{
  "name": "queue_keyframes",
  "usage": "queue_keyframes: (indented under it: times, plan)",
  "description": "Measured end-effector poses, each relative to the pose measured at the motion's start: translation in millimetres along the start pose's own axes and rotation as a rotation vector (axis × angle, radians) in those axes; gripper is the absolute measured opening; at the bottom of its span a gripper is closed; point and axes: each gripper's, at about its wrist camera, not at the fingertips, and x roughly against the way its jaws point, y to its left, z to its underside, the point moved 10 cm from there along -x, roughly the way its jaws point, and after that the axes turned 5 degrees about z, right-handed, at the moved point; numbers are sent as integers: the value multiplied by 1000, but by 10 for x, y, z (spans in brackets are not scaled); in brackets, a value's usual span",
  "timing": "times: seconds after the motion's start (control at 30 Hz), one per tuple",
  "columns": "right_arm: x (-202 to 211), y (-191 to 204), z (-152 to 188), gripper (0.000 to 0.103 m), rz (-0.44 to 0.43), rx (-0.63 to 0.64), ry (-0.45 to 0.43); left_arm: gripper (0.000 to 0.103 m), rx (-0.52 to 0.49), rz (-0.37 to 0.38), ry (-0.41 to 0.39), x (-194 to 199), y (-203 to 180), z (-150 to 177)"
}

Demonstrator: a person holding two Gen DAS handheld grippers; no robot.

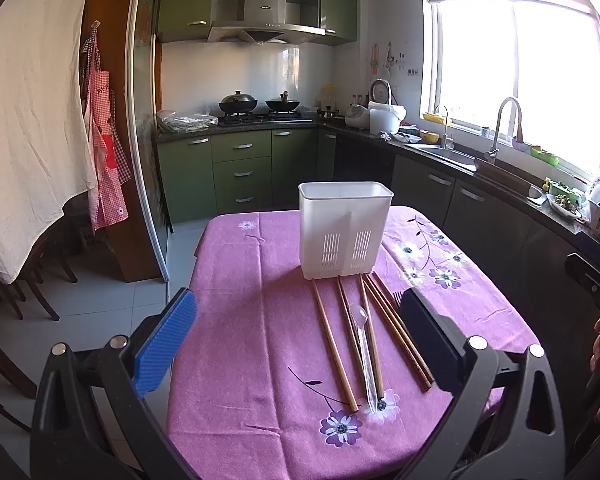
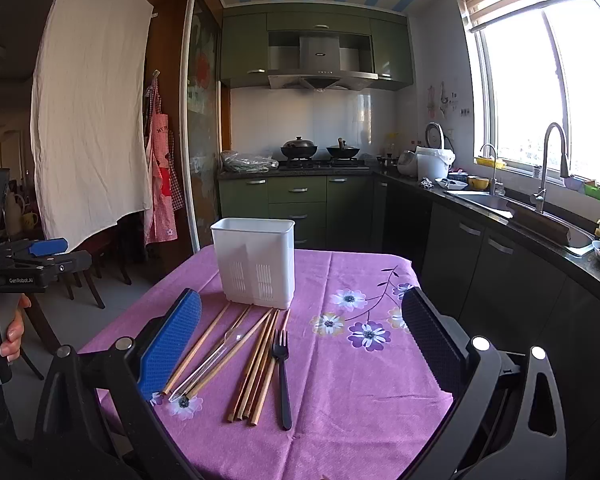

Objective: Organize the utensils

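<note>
Standing upright toward twelve o'clock on the purple flowered tablecloth [image 1: 260,340], a white slotted utensil holder [image 1: 345,232] has nothing visible sticking out of its top. Just in front of it, toward six o'clock, wooden chopsticks [image 2: 256,364] lie fanned out flat, their far tips nearly touching the holder's base. A clear plastic spoon [image 1: 366,354] rests among the chopsticks on the nine o'clock side of the bundle, and a black fork [image 2: 282,376] lies at the three o'clock edge, beside the outermost sticks. The left gripper [image 1: 296,332] hangs above the near part of the table with its jaws spread wide and nothing between them. The right gripper [image 2: 300,344] is likewise spread wide and empty over the utensils. Off at nine o'clock in the right wrist view, a hand [image 2: 12,328] grasps the handle of the left gripper.
</note>
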Motion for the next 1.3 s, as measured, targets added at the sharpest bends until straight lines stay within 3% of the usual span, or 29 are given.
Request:
queue_keyframes:
  times: [1.3]
  plan:
    - [-51, 11, 57, 99, 1, 3, 12, 97, -4, -6, 10, -16, 16, 16]
